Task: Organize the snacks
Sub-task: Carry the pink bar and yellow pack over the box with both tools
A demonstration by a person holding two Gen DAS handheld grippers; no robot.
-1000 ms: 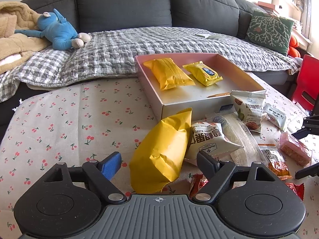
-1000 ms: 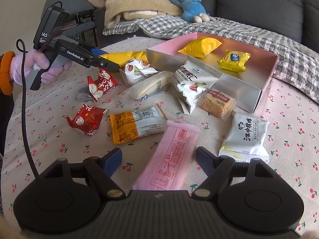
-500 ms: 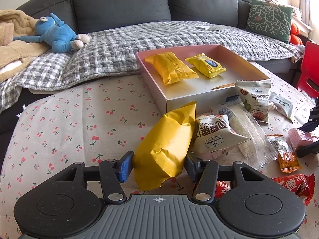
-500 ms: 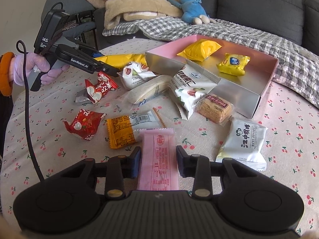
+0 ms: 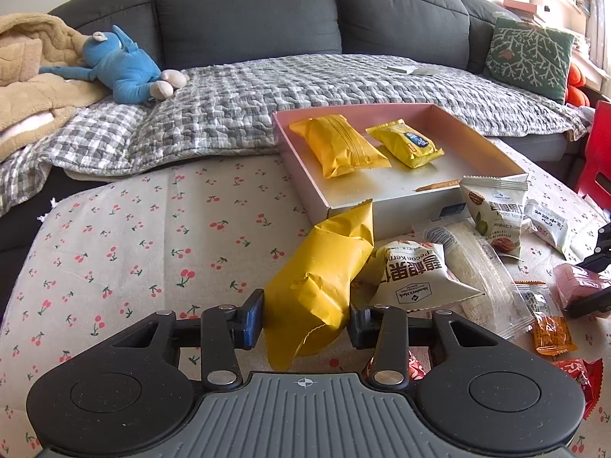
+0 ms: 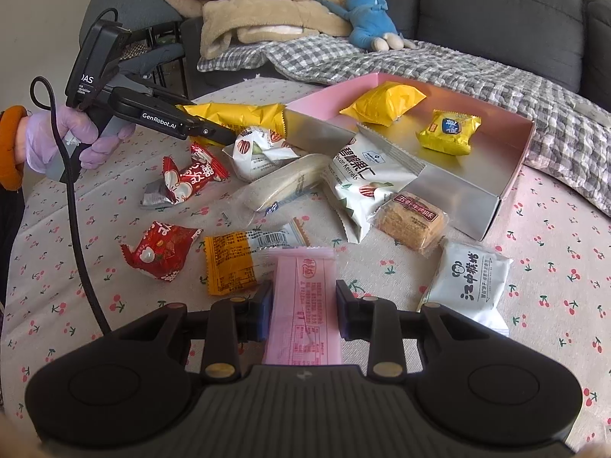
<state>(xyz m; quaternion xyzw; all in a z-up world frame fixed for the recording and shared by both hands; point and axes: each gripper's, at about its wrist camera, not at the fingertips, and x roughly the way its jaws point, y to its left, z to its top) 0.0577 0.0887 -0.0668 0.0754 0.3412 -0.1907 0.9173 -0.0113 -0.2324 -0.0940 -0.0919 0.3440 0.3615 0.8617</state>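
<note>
- The left gripper [image 5: 305, 318] is closed onto the lower end of a long yellow snack pack [image 5: 324, 278], which is pinched between both fingers and tilts up toward the near corner of the pink box [image 5: 492, 149].
- The right gripper [image 6: 304, 311] is clamped on a pink wafer packet [image 6: 303, 305], held lengthwise between the fingers just above the cherry-print tabletop [image 6: 553, 229].
- Inside the pink box, a plump yellow pack [image 5: 338, 145] and a smaller yellow biscuit packet [image 5: 406, 143] are seen lying side by side (both flat on the silver floor).
- Scattered on the tabletop beside the box are two white pecan kernel bags [image 6: 366, 179], a clear-wrapped pastry [image 6: 282, 185], a brown cake square [image 6: 414, 219], a white rice-cake packet [image 6: 471, 278], an orange-and-white packet [image 6: 238, 259] and two red candy wrappers [image 6: 160, 253].
- A blue plush toy [image 5: 122, 65] is seen on the grey sofa behind.
</note>
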